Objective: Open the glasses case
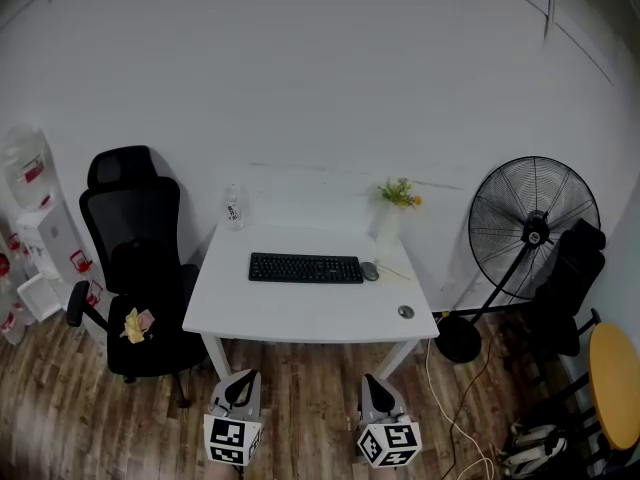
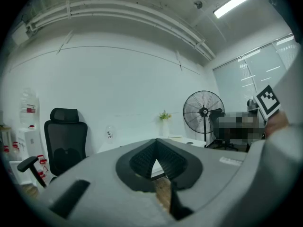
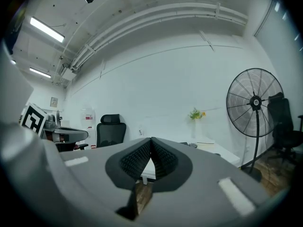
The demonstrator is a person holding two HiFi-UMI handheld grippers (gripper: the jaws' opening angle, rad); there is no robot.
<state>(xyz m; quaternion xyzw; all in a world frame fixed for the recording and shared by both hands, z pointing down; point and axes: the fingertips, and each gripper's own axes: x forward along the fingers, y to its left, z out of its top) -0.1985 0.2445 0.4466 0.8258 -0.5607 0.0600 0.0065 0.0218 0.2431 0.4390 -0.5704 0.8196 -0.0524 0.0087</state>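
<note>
White desk (image 1: 300,313) with keyboard (image 1: 305,268), between black chair (image 1: 135,238) and fan (image 1: 533,226)

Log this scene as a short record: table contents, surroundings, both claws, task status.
table: white table holding keyboard, mouse, bottle, vase of flowers, small round object near its right front corner
beside table: black office chair on the left, standing fan on the right
left claw: shut, empty, short of the table
right claw: shut, empty, short of the table
glasses case: not identifiable in these views
task status: not started
</note>
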